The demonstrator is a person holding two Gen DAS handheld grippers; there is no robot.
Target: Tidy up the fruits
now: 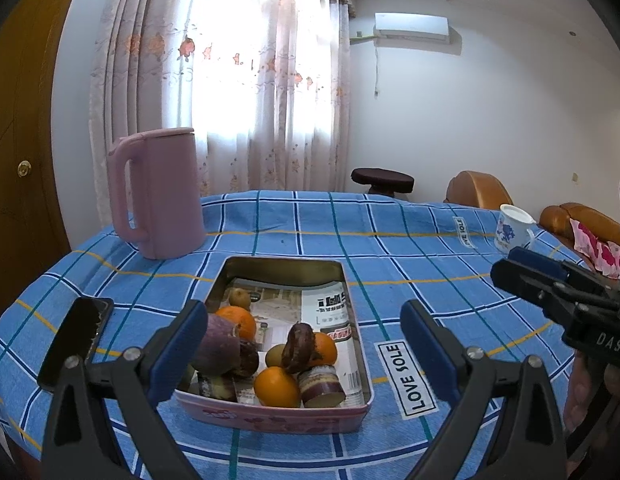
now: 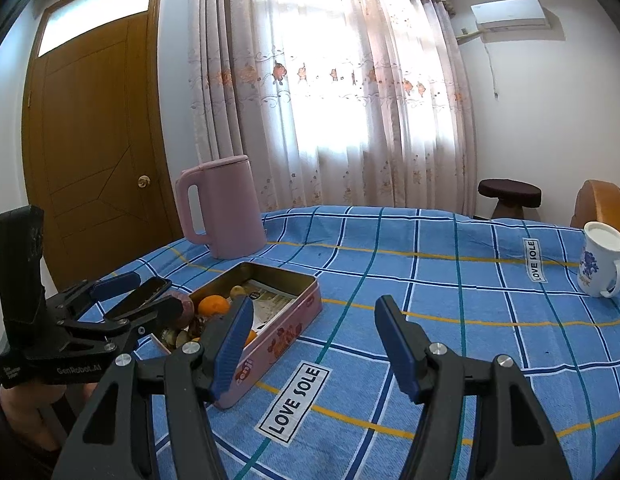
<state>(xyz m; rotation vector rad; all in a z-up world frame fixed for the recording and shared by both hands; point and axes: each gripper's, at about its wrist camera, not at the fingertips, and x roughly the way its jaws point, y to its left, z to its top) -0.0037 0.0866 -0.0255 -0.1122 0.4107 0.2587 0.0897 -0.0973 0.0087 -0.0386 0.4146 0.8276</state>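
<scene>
A pink tin [image 1: 283, 268] lined with newspaper sits on the blue checked cloth. At its near end lie oranges [image 1: 275, 386], kiwis [image 1: 239, 298], a purple sweet potato [image 1: 221, 348], a cut piece [image 1: 322, 388] and a dark brown fruit [image 1: 297, 346]. My left gripper [image 1: 303, 312] hovers over that near end, open, its left pad right beside the sweet potato and nothing pinched. My right gripper [image 2: 314, 304] is open over bare cloth just right of the tin [image 2: 293, 320], holding nothing. It also shows at the right edge of the left wrist view.
A pink jug [image 1: 161, 196] stands behind the tin to the left. A black phone [image 1: 75, 340] lies left of the tin. A white flowered mug [image 2: 600, 264] stands far right. A stool [image 2: 510, 192] and sofa sit beyond the table.
</scene>
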